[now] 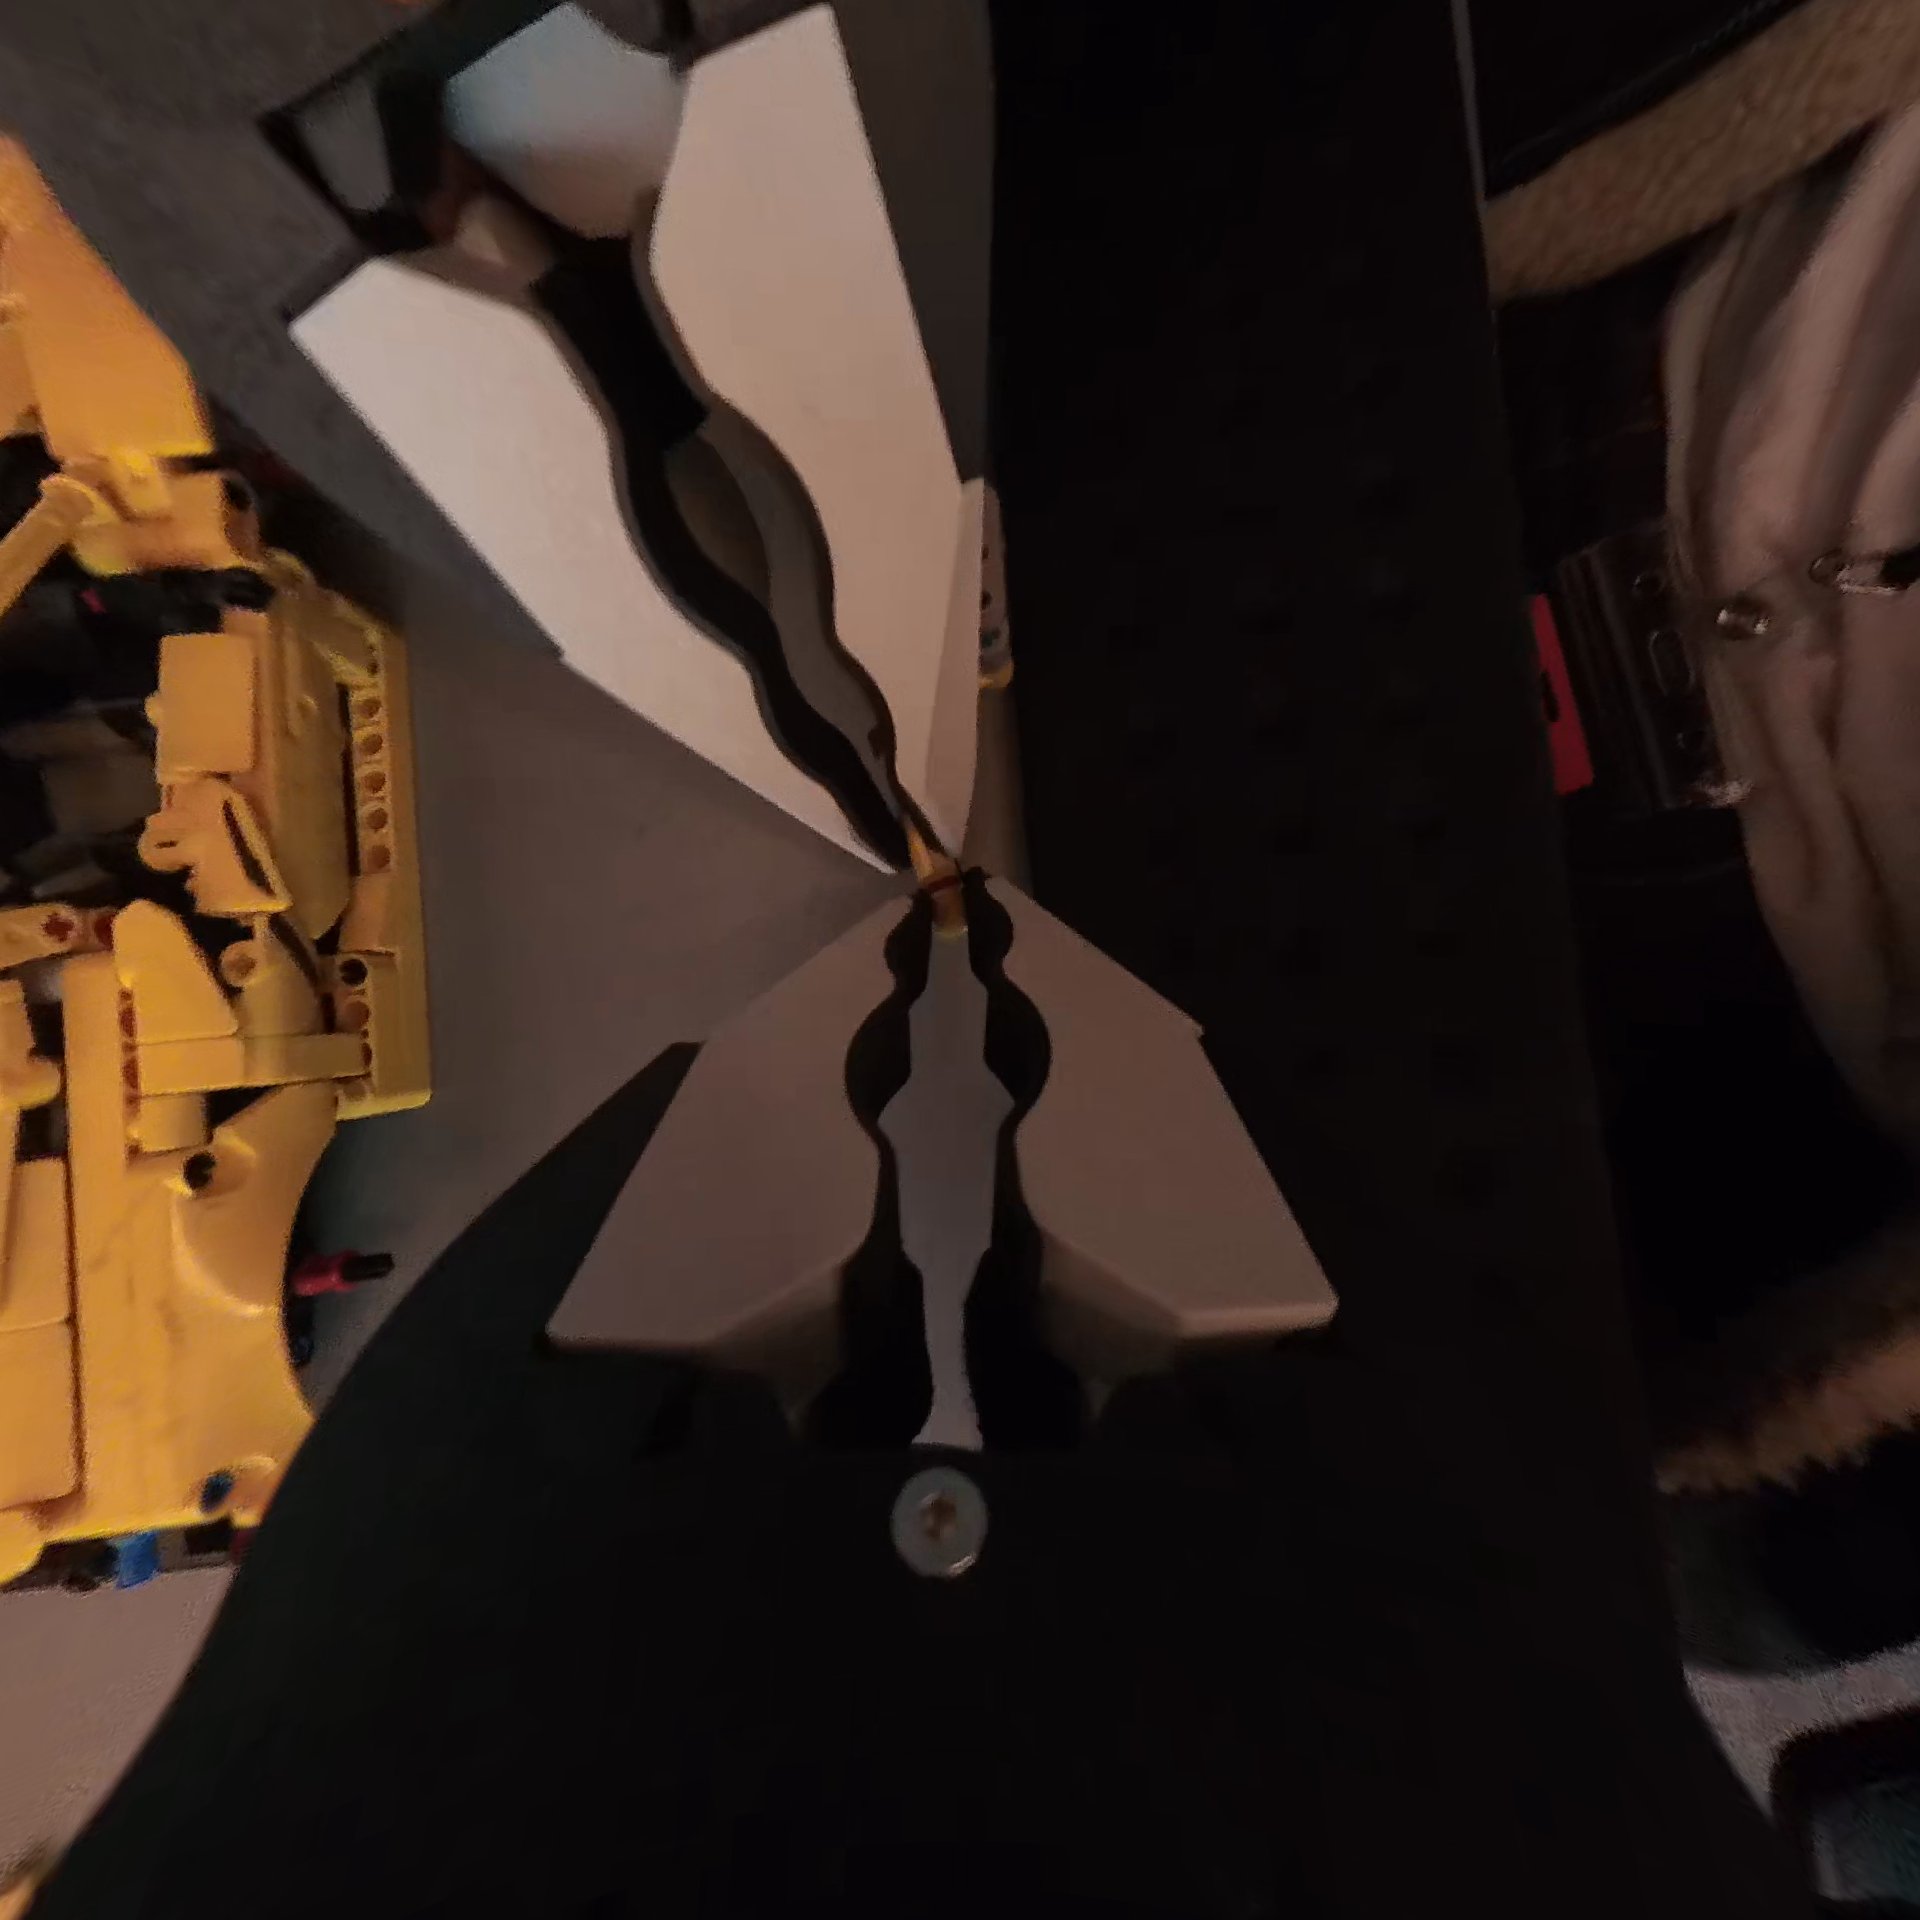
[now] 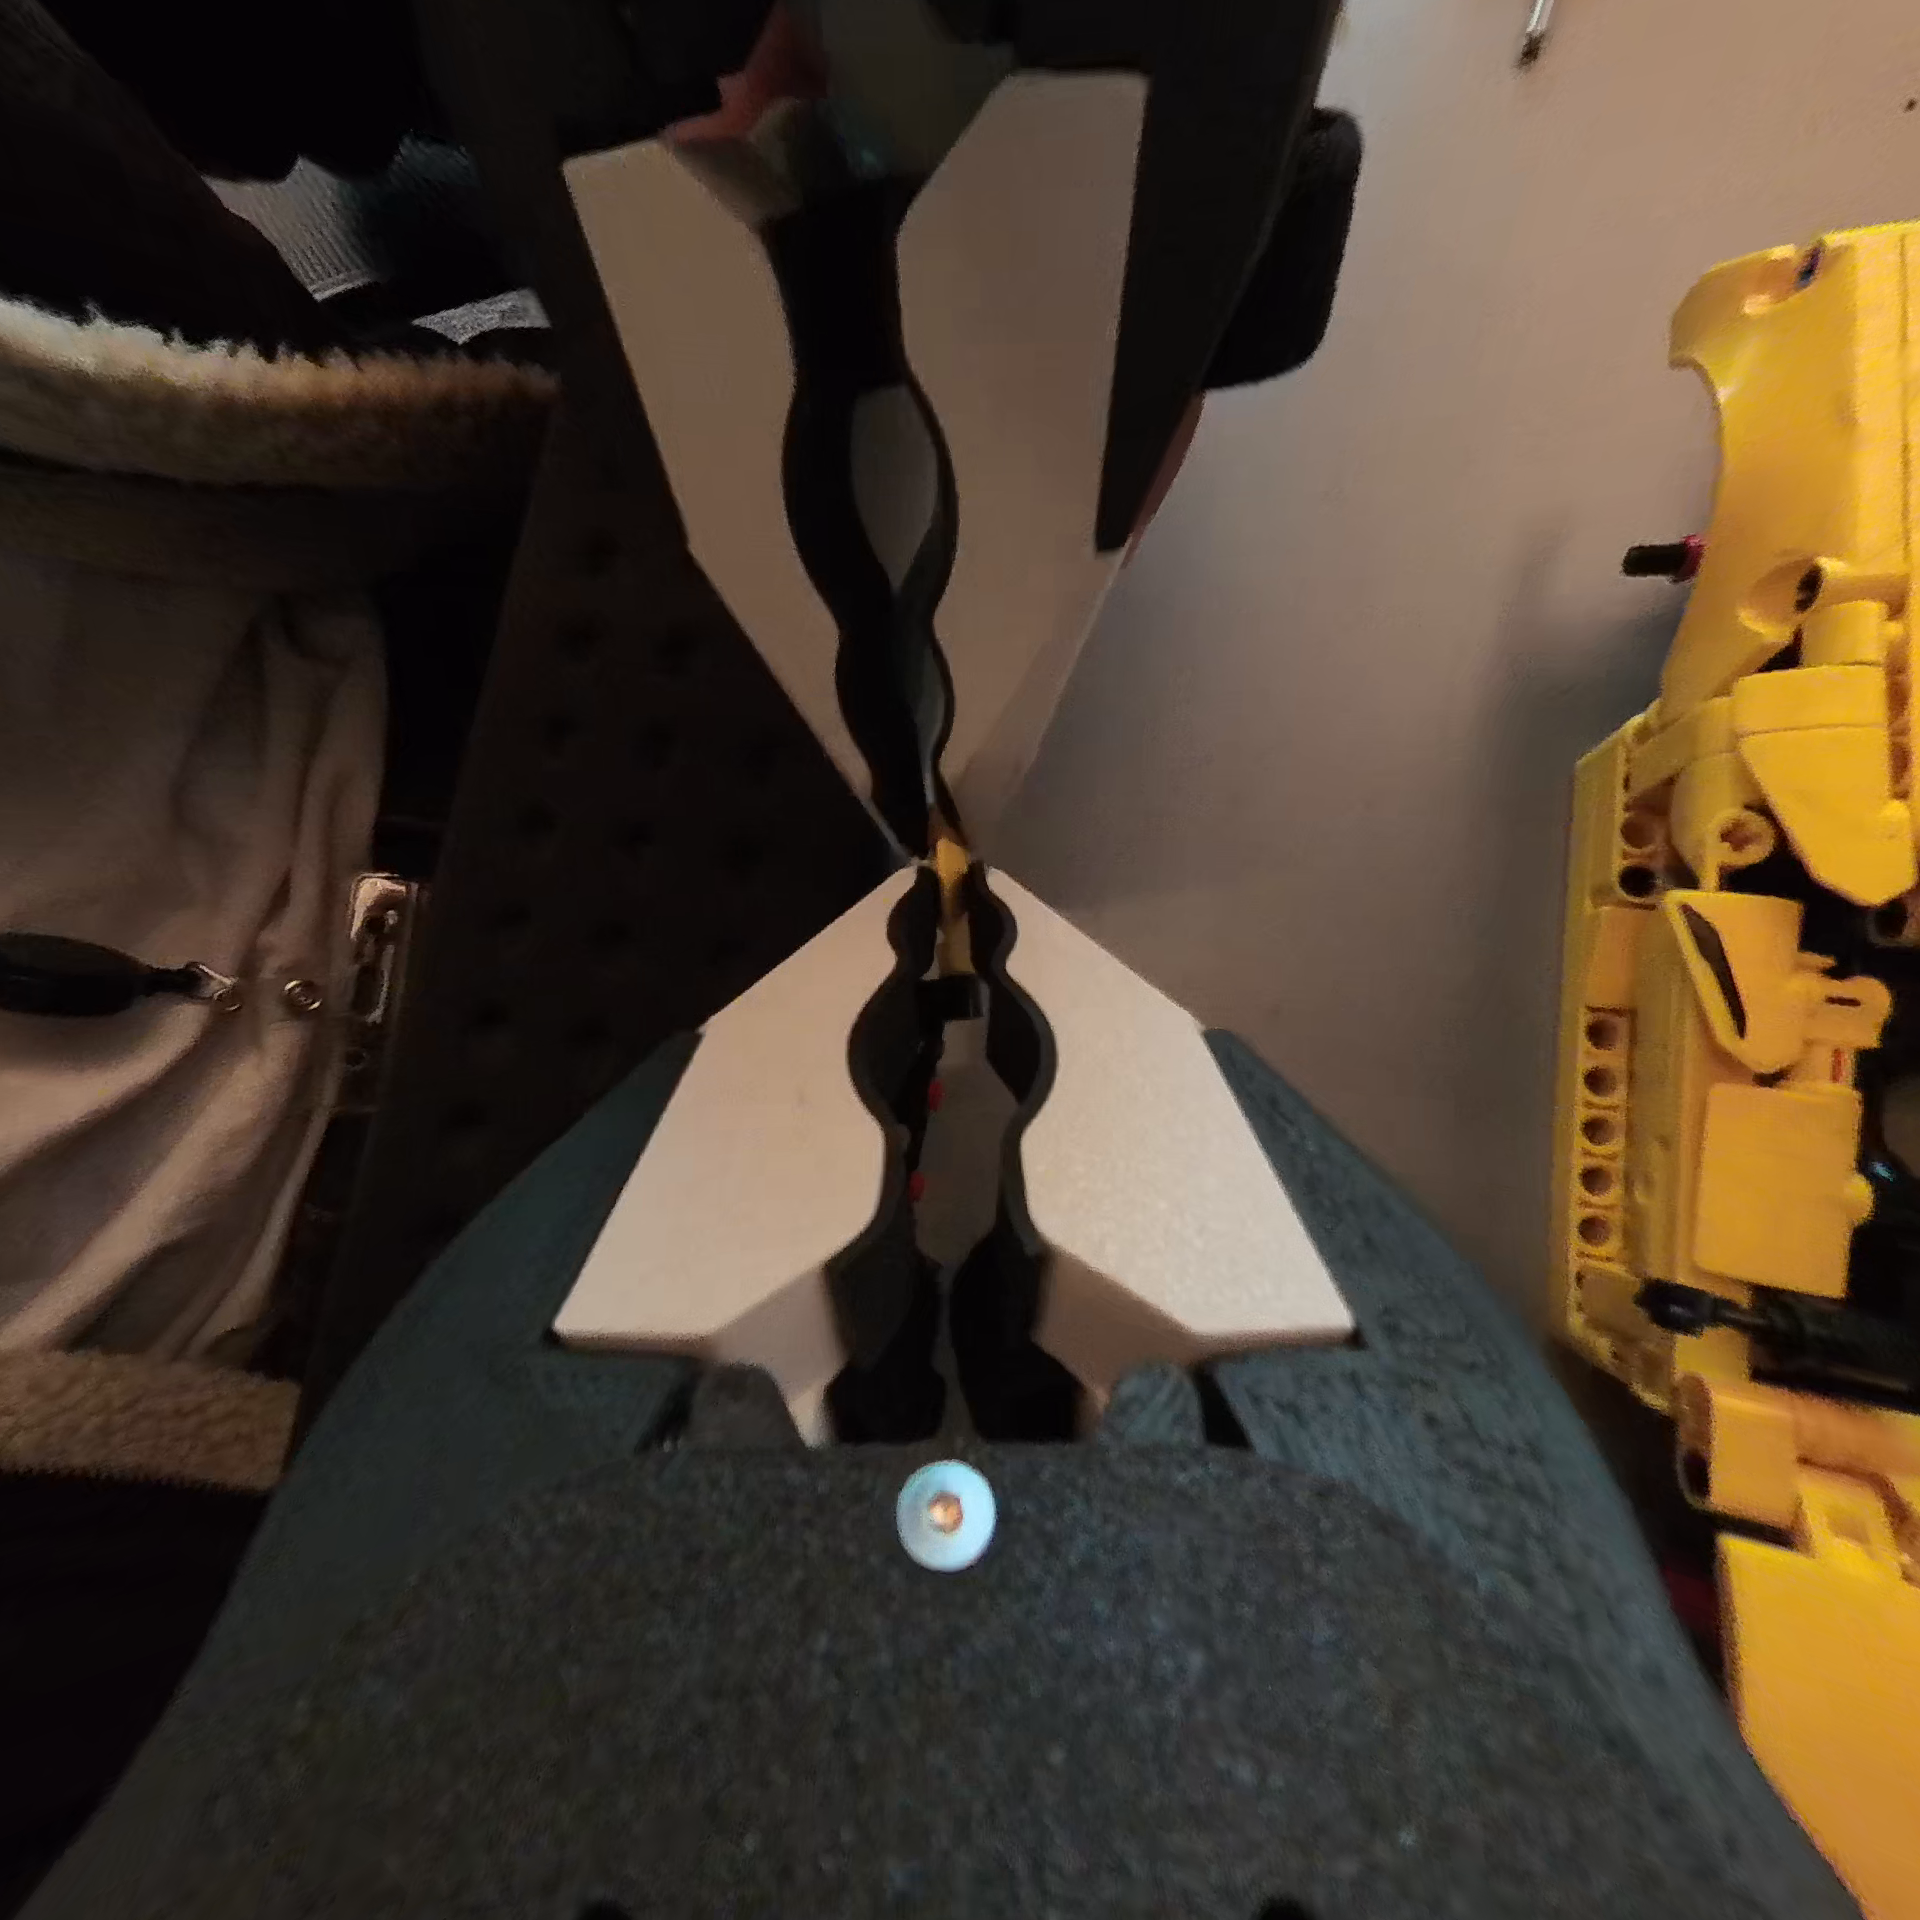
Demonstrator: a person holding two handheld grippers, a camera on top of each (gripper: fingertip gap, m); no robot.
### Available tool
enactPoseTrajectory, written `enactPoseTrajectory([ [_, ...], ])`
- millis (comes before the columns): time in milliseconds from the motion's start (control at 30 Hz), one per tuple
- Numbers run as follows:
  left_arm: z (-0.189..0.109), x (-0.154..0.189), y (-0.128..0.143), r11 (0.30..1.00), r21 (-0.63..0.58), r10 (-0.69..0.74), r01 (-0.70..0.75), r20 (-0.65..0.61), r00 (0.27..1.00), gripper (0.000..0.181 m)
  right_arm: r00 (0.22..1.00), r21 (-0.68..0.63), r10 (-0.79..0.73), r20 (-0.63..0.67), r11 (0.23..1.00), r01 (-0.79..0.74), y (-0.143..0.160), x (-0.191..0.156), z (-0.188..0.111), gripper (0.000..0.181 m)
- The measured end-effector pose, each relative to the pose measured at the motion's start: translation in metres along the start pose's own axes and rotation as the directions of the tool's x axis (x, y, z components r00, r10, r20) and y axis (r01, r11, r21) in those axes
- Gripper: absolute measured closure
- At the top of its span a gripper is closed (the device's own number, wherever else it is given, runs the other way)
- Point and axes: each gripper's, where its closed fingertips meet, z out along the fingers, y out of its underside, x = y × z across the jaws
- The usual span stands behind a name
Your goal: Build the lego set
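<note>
Worktop (image 2: 1351, 623): pale grey, matte, plain.
Worktop edge: dark strip (image 1: 1247, 520), black with faint dimples, bordering the grey surface.
Light: dim, warm; soft shadows on the grey.
Focus: background slightly blurred.

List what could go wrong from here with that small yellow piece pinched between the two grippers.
1. The small yellow piece is held only at the tips of the left gripper and right gripper; it may slip or flick away.
2. Both grippers meet tip to tip, so pushing could jam their fingers.
3. The yellow model lies nearby and could be knocked.
</note>
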Motion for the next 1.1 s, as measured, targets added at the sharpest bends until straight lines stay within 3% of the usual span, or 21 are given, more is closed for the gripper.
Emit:
enactPoseTrajectory([
  [233,-0.015,-0.007,-0.012,0.947,0.301,-0.136,0.108,0.074,0.988,0.175,1.0,0.116,0.018,0.02,0.993,-0.021,-0.011,0.002,-0.014,0.177],
  [1100,-0.023,-0.016,-0.013,0.94,0.339,-0.1,0.042,0.157,0.982,0.177,1.0,0.201,0.019,-0.01,0.98,-0.017,-0.024,0.009,-0.02,0.178],
])
